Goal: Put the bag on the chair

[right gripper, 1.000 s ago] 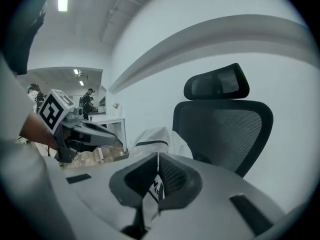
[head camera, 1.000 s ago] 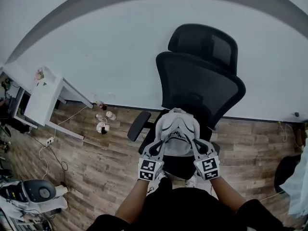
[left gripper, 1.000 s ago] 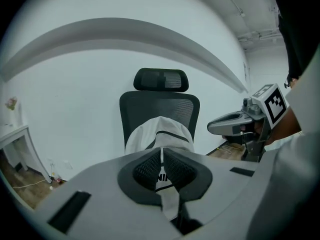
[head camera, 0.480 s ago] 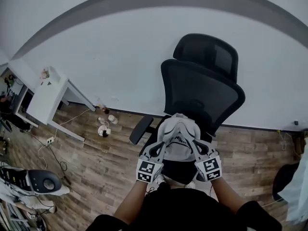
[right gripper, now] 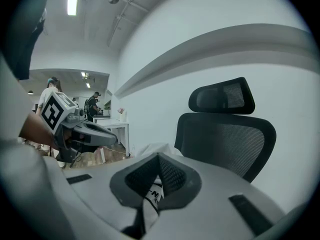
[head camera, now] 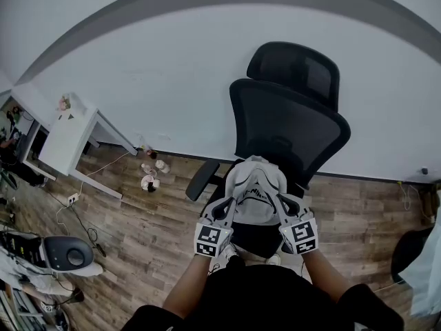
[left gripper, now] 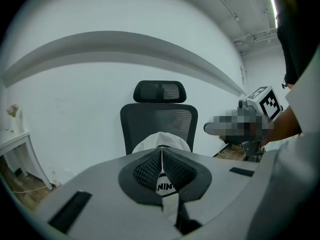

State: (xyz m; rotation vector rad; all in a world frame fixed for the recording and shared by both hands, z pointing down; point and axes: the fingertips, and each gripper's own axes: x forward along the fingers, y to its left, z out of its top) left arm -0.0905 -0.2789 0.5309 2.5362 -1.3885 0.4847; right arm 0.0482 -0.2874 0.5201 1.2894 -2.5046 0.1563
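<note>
The bag (head camera: 255, 197) hangs at frame centre, just over the seat of the black office chair (head camera: 289, 126) and in front of its backrest; whether it already rests there I cannot tell. The left claw (head camera: 223, 209) and right claw (head camera: 284, 205) are each clenched on its fabric, so setting it down and letting go likely remain.

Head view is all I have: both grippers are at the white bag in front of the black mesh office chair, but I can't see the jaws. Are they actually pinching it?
Observer: Yes for the left gripper. In its own view the jaws are together, with a strip of the white fabric bag pinched between them.
Operator: And the right one?
Observer: The same. The right gripper is shut on the bag's white fabric, which hangs down below its pads.
Operator: Can you read the print on the bag?
Observer: Partly. The left gripper view shows the black letters NIN just under the jaws; the gripper body covers the rest.
</note>
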